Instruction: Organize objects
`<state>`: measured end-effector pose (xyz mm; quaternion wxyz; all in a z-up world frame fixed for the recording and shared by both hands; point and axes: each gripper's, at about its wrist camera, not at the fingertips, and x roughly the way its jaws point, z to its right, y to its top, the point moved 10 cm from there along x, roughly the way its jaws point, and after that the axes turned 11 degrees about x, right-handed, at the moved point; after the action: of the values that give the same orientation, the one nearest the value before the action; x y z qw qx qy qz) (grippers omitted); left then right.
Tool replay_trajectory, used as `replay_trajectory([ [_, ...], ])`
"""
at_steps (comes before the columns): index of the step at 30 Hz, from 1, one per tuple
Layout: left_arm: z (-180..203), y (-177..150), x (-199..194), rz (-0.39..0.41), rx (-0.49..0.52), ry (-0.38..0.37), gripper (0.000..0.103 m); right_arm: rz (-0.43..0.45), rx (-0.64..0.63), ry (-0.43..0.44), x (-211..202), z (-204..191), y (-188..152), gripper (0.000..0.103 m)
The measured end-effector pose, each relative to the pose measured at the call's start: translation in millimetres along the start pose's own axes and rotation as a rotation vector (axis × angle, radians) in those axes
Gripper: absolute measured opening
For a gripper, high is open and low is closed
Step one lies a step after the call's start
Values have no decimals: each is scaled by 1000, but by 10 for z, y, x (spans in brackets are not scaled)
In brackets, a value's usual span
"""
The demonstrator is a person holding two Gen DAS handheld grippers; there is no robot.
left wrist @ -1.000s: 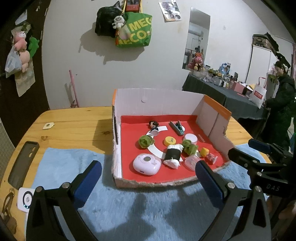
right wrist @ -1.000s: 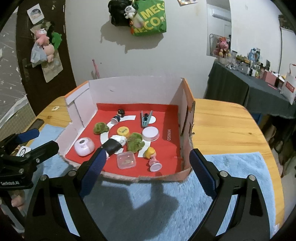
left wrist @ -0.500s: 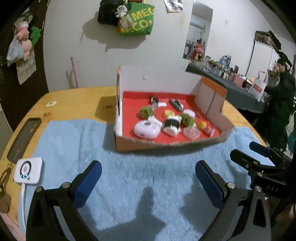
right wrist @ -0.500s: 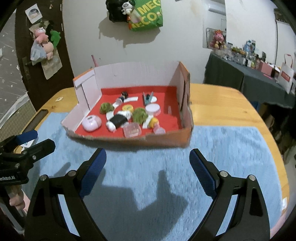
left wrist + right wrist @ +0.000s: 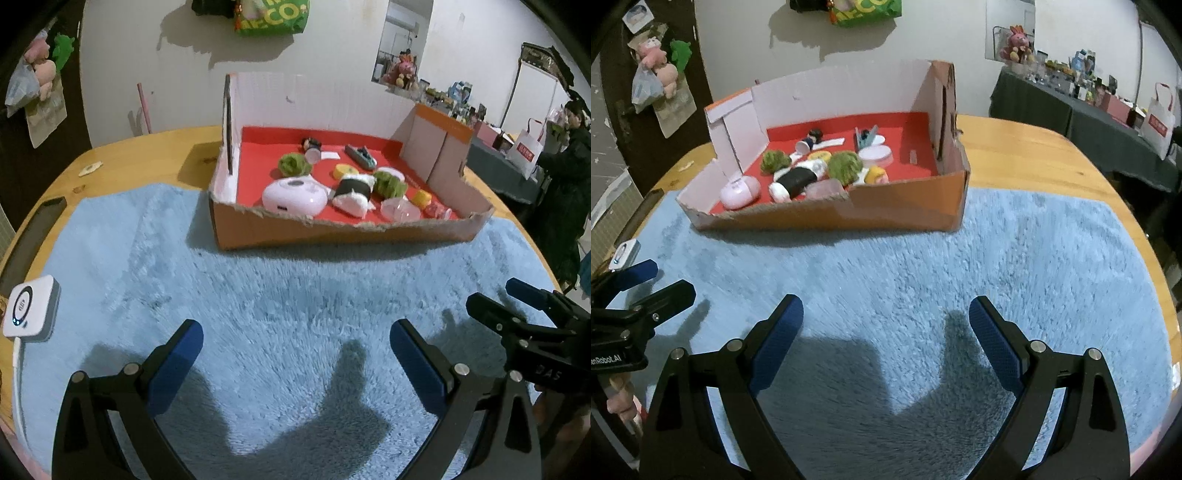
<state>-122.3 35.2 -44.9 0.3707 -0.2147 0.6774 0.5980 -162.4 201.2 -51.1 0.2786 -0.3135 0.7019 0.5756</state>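
Cardboard box (image 5: 343, 230): sitting at the blue mat's (image 5: 295, 306) far edge, its low front wall making reaching easy;
Left hand-held gripper (image 5: 295, 354): hovering spread, empty;
Right hand-held gripper (image 5: 886, 332): likewise spread, holding nothing

Cardboard box (image 5: 332, 230), red floor, white inner walls, front wall torn low; sits at far edge of blue rug (image 5: 277, 314), toward tabletop's back. Inside, all loose: pale pink rounded device (image 5: 294, 195) at front left; black-banded white roll (image 5: 353, 192) lying beside it; two green fuzzy clumps (image 5: 293, 164); yellow disc (image 5: 345, 170); clear pink case (image 5: 400, 210); grey clip (image 5: 360, 156) near back; small dark-haired figure (image 5: 311, 144) tipped over.
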Motion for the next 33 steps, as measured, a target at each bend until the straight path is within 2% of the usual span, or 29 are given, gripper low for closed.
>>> replay_trajectory([
  [14,-43,-46,143,-32,-1,44,103,-20,-4,-31,96,72,-58,92],
  [21,-32,-48,191,-47,25,92,103,-25,-31,-62,153,59,-63,99],
  [33,-78,-50,202,-46,11,123,103,-21,-10,-76,164,88,-58,101],
])
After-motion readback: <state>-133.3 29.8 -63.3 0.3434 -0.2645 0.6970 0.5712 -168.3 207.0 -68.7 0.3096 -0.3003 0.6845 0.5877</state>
